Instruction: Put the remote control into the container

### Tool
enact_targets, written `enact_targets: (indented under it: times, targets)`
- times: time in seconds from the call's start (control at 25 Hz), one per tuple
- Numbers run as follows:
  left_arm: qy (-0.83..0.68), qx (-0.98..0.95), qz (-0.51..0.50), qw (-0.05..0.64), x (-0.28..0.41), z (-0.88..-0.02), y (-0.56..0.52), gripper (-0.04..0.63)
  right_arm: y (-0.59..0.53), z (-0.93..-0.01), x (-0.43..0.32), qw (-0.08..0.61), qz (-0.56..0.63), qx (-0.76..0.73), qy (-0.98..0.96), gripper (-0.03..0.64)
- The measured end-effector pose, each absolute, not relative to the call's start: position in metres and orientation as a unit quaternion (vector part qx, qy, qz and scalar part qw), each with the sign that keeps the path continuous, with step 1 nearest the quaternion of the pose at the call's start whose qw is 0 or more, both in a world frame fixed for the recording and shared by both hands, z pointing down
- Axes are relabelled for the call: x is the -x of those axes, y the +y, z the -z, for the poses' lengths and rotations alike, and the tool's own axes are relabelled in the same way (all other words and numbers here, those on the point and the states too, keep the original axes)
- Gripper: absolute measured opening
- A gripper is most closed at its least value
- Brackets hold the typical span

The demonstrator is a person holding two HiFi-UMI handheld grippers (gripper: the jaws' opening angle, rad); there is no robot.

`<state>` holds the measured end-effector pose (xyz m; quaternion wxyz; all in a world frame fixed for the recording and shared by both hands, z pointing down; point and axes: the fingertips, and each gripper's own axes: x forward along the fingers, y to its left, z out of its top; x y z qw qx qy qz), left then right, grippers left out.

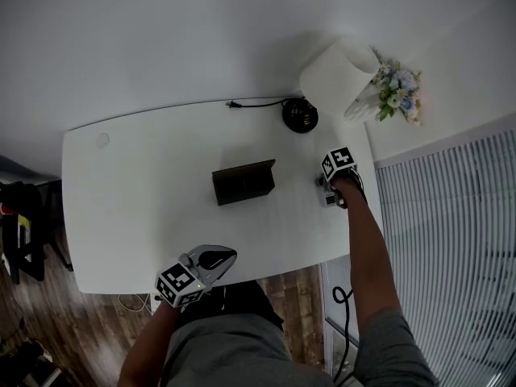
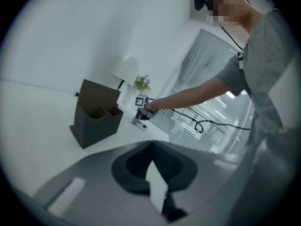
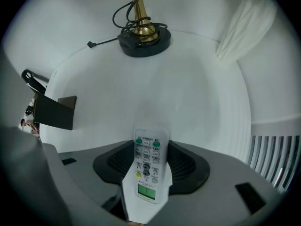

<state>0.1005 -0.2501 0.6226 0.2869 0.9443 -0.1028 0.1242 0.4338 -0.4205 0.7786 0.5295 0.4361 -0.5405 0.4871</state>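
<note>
A white remote control (image 3: 148, 166) with green buttons and a small display lies lengthwise between the jaws of my right gripper (image 3: 149, 147), which is shut on it. In the head view that gripper (image 1: 328, 192) is low over the white table (image 1: 137, 192) near its right edge. The container (image 1: 243, 182) is a dark open-topped box standing mid-table, to the left of the remote; the same container (image 3: 54, 112) shows at the left of the right gripper view. My left gripper (image 1: 216, 259) hovers at the table's front edge, jaws shut and empty, looking toward the container (image 2: 96, 117).
A lamp with a white shade (image 1: 339, 75) stands on a black base (image 1: 300, 115) at the back right, its cord (image 1: 254, 102) trailing left. A flower bunch (image 1: 397, 91) sits beside it. Window blinds (image 1: 451, 240) run along the right. Dark furniture (image 1: 24, 232) stands left of the table.
</note>
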Motion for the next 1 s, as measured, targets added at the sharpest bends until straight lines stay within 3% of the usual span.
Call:
enact_targets:
  times: [0.28, 0.68, 1.0]
  targets:
    - [-0.117, -0.944, -0.121, 0.283, -0.091, -0.618, -0.251, -0.002, -0.417, -0.769, -0.430, 0.447, -0.524, -0.448, -0.569, 0.224]
    - [-0.127, -0.945, -0.109, 0.280, -0.078, -0.611, -0.243, -0.002, -0.421, -0.698, -0.371, 0.205, -0.541, -0.461, -0.673, 0.224]
    - [-0.132, -0.949, -0.107, 0.266, -0.065, -0.605, -0.233, -0.002, -0.397, -0.651, -0.328, 0.141, -0.487, -0.465, -0.726, 0.224]
